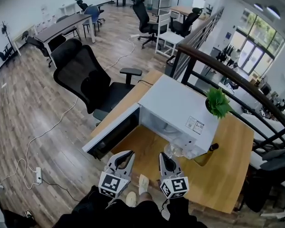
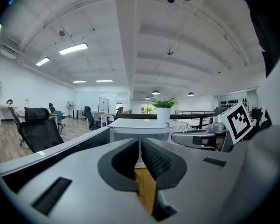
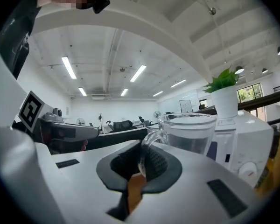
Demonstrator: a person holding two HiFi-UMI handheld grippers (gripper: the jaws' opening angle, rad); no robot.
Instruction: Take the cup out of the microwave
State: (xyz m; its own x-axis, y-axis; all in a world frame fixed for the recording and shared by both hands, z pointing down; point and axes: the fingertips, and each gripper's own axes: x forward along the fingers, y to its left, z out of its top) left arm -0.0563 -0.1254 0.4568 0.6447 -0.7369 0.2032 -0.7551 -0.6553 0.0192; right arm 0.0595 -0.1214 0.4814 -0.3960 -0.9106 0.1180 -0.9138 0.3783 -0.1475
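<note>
Wood flooring [image 1: 33, 108] runs through an open office with desks and rolling chairs, and a black mesh chair [image 1: 85, 77] stands just beside the near wooden surface [image 1: 228, 175]. On that surface sits a white microwave [image 1: 175, 108]. Its door [image 1: 111, 134] hangs wide open toward the chair side, and a small green plant [image 1: 217, 103] in a white pot stands on top near the back corner. Low in the head view, the left gripper [image 1: 125, 159] and the right gripper [image 1: 165, 160] are side by side over the surface in front of the microwave, each with its marker cube facing up. In the left gripper view, the left gripper [image 2: 140, 146] has its fingers drawn nearly together, leaving only a thin slit, and they hold nothing. In the right gripper view, the right gripper [image 3: 142, 160] has its fingers closed on the curved handle of the clear glass cup [image 3: 191, 134]. The cup [image 1: 173, 151] is upright and outside the microwave, held up just in front of its lower front edge. An amber bottle [image 1: 206, 155] stands on the surface just beside the microwave, on the side away from the door.
</note>
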